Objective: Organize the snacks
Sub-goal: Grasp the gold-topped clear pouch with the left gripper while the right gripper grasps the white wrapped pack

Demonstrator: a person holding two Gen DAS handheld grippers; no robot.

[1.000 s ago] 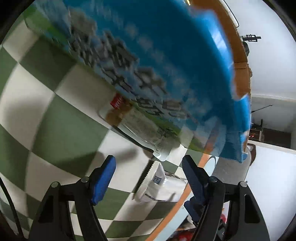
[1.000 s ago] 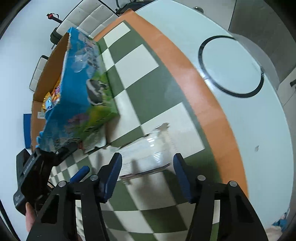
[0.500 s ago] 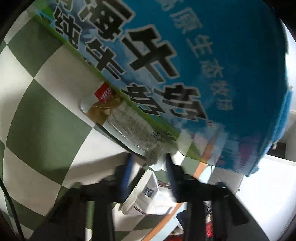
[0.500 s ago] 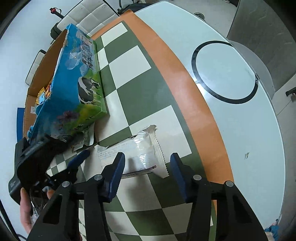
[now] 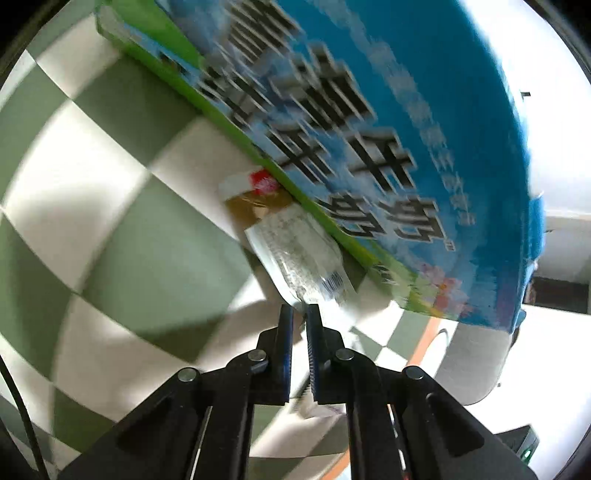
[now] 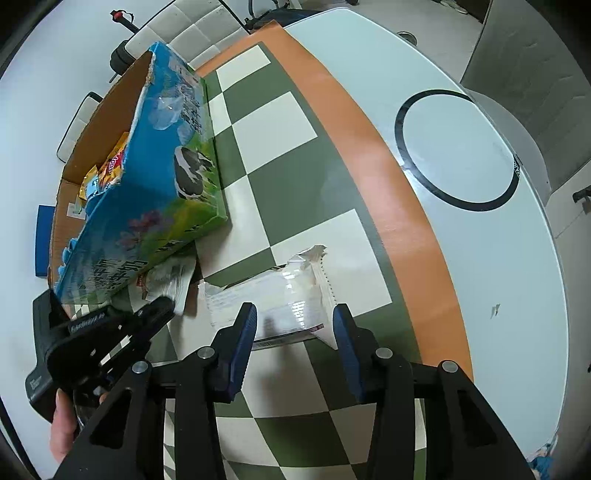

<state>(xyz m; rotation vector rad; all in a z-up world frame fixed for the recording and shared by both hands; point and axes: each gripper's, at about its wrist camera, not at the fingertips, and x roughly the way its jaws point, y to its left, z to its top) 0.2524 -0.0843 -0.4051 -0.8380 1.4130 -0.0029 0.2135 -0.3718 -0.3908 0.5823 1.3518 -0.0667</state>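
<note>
Tongs: left tongs [image 5: 300,314] clamped on clear packet [image 5: 295,251] corner beside blue carton [image 6: 173,177]; right tongs [image 6: 291,325], jaws just closing, not yet gripping white packet [image 6: 273,302] near carton. Advice: seat pads across packet body before lifting

left claw [image 5: 300,314] pinched together; right claw [image 6: 293,317] (jaws just narrowing) pointing steeply down

Place: a room in a home, likely a dining area.
Table: white top [image 6: 498,258] under a green-and-white checked mat [image 6: 288,177] with an orange border.
Seating: white padded chairs [image 6: 192,27] beside it.
Floor: pale.
</note>
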